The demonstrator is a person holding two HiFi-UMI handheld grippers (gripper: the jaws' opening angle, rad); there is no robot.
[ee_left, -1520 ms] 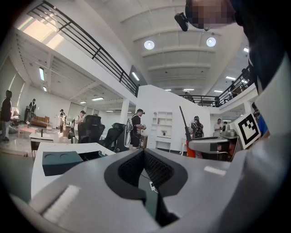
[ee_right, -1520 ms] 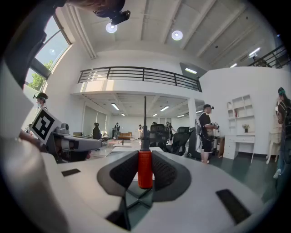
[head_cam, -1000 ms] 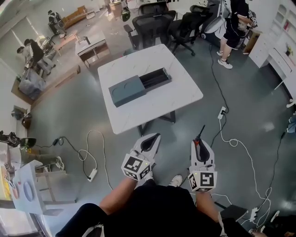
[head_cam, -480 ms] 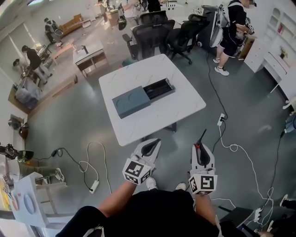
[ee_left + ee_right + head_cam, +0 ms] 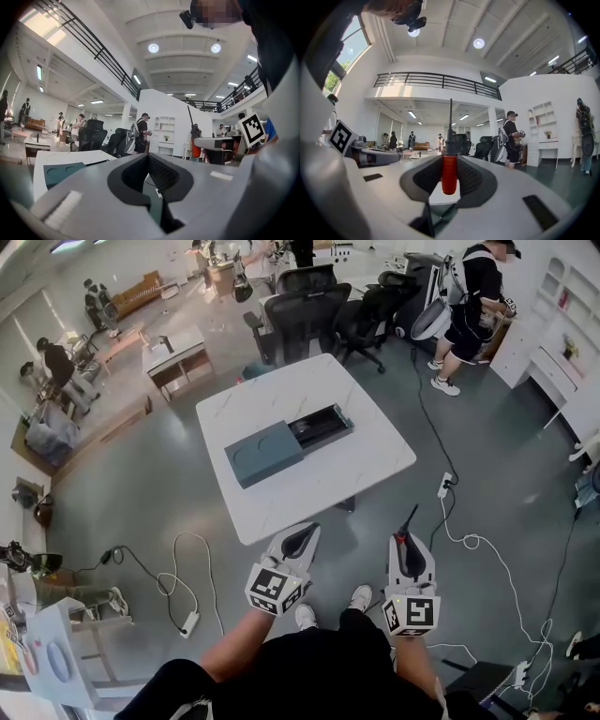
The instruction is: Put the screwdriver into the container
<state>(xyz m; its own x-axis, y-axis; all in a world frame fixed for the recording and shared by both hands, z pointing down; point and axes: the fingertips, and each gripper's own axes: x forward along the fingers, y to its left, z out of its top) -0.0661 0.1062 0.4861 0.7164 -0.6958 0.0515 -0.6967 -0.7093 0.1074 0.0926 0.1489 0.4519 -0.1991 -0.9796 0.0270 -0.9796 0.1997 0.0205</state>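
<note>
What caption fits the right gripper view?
Right gripper shut on a red-handled screwdriver, its dark shaft protruding beyond the jaws.

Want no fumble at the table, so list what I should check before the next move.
1. Screwdriver gripped: ok, its red handle is clamped between the right gripper's jaws, shaft pointing ahead.
2. Left gripper free: ok, jaws together, nothing between them.
3. Container within reach: not ok, it lies on the table and both grippers are short of the near edge.
4. Container open: ok, the dark tray is exposed at its right end.
5. Tray empty: cannot tell.
6. Floor path: not ok, a white cable trails to the right.
</note>
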